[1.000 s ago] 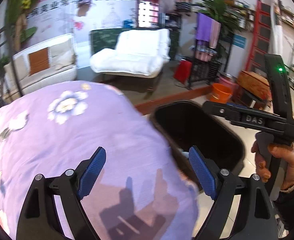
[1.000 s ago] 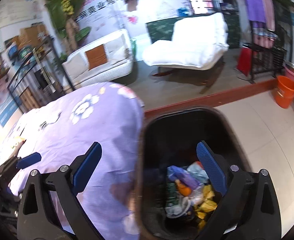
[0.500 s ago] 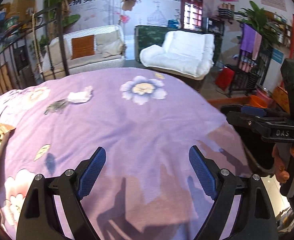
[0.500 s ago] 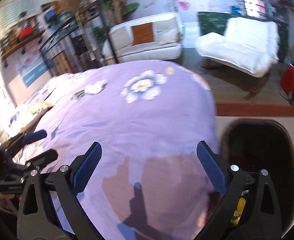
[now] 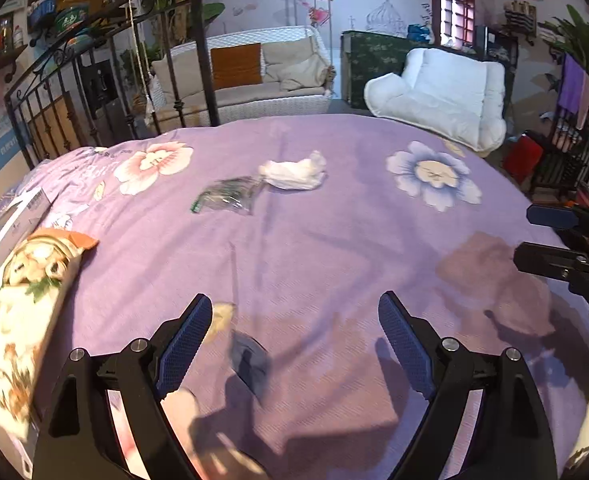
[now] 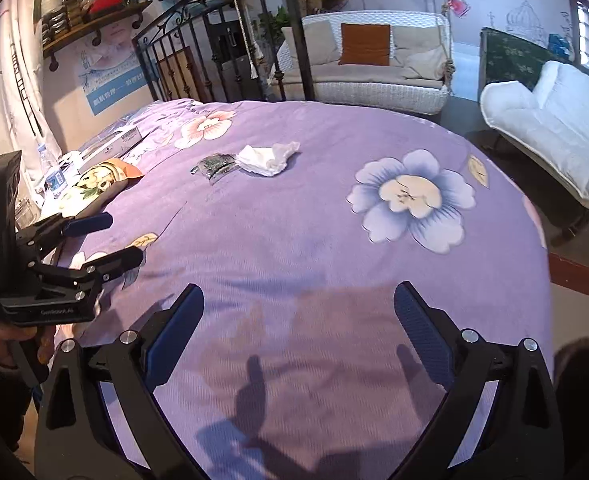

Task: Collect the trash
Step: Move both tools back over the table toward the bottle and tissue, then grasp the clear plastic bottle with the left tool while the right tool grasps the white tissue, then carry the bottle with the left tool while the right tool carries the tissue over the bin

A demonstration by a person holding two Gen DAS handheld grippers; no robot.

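A: What lies ahead of the jaws?
B: A crumpled white tissue (image 5: 294, 170) and a clear plastic wrapper (image 5: 224, 199) touching its left edge, both on a purple floral bedspread (image 5: 334, 248), well beyond both jaws.
A: And the grippers?
B: The left gripper (image 5: 294, 344) and the right gripper (image 6: 299, 336) each have jaws spread wide, holding nothing, above the bedspread.
A: Anything else?
B: A floral pillow (image 5: 26, 304) left of the left jaws.

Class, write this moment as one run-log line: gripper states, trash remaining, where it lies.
left gripper: open, empty | right gripper: open, empty | remaining: white tissue, clear wrapper | location: side by side on purple bedspread
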